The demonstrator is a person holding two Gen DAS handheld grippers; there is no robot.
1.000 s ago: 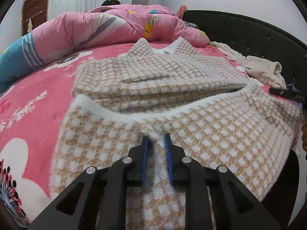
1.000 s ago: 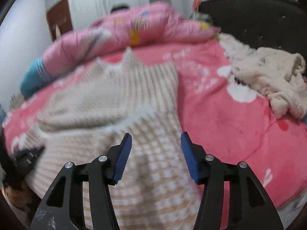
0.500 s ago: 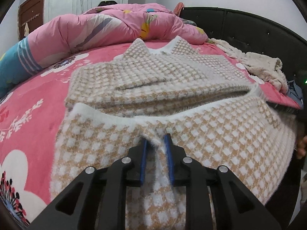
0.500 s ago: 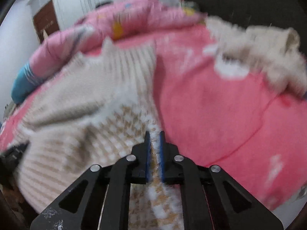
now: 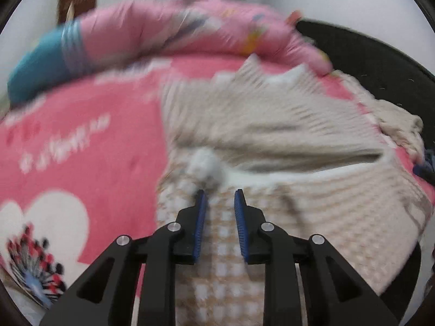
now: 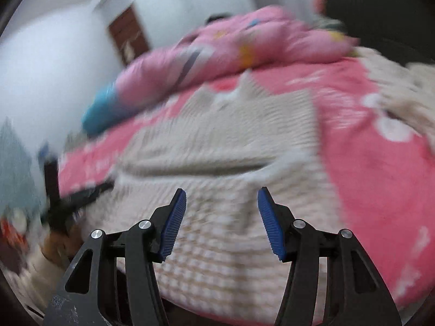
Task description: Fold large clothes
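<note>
Both views are blurring with motion. The sweater (image 5: 272,125) is lying on the pink bed (image 5: 81,146), filling centre and right of the left wrist view, its near hem running across mid-frame. The left tool (image 5: 218,201), low centre, is standing slightly parted, with checked knit showing between its blue pads (image 5: 199,225); a white fluffy tuft of hem is bunching just past the tips. A second ago those pads were nipping the hem closer together; they have been easing apart a little, and whether they are gripping the knit now I cannot tell. The right tool (image 6: 221,198), low centre in its own view, is standing spread wide with nothing pinched, the sweater (image 6: 217,146) lying beneath it. Half a second ago it was pressed together on the hem's edge strip; its jaws have just been opening, and the cloth is sitting free under them. The rolled pink quilt (image 5: 176,35) is sitting across the upper part, a cream heap (image 5: 399,125) at right. Judgement: the right side of the hem seems let go, so the fold is probably pausing for a fresh grip.
</note>
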